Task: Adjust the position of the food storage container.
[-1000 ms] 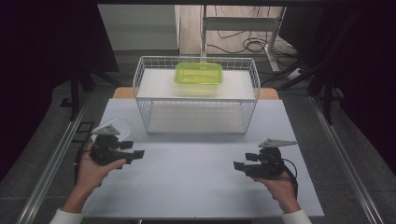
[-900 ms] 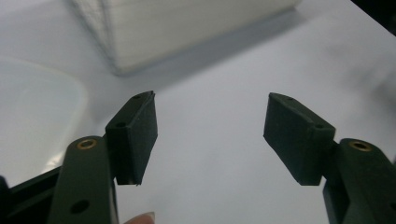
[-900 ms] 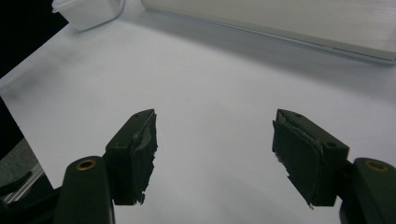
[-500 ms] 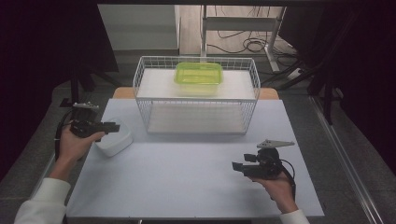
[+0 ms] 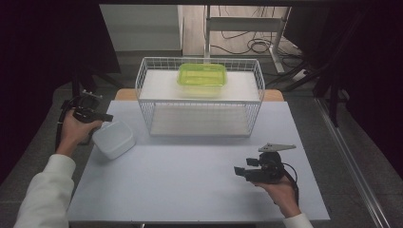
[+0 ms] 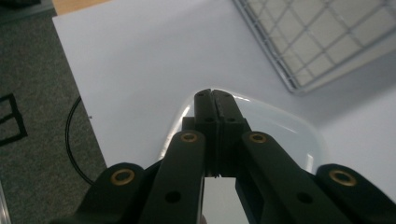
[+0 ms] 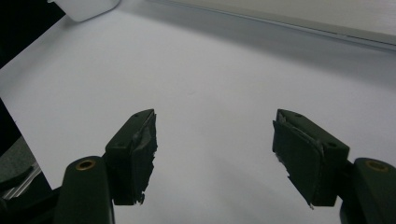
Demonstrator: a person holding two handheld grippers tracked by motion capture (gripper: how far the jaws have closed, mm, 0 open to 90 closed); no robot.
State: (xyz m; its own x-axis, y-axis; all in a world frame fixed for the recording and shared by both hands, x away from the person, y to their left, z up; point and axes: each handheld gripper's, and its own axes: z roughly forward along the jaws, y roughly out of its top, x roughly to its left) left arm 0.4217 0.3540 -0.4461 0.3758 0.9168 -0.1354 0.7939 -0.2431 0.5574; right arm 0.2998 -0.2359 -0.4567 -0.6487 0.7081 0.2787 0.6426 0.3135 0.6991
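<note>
A white tabletop [image 5: 190, 180] covers most of the high view, with a strip of bare wood [image 5: 124, 94] showing at its far edge on either side of a white wire basket [image 5: 199, 102]. The basket stands at the far middle of the table, and a lime-green lidded container [image 5: 202, 75] sits inside it toward the back. Around the table the floor is dark grey carpet [image 5: 351, 166]; beyond the basket are a pale wall panel [image 5: 138, 26], a metal stand [image 5: 237, 23] and loose cables [image 5: 247, 45] on the floor. The sides of the room are dark.

A white rounded container [image 5: 113, 138] rests on the table near its left edge, in front of the basket's left corner. The left gripper [image 5: 105, 117] is held just above its far rim; in the left gripper view its jaws are pressed together, nothing between them, with the container's rim [image 6: 289, 126] beneath.

The right gripper [image 5: 238, 171] hovers low over the near right part of the table, jaws spread wide and empty, bare tabletop between them in the right gripper view.
</note>
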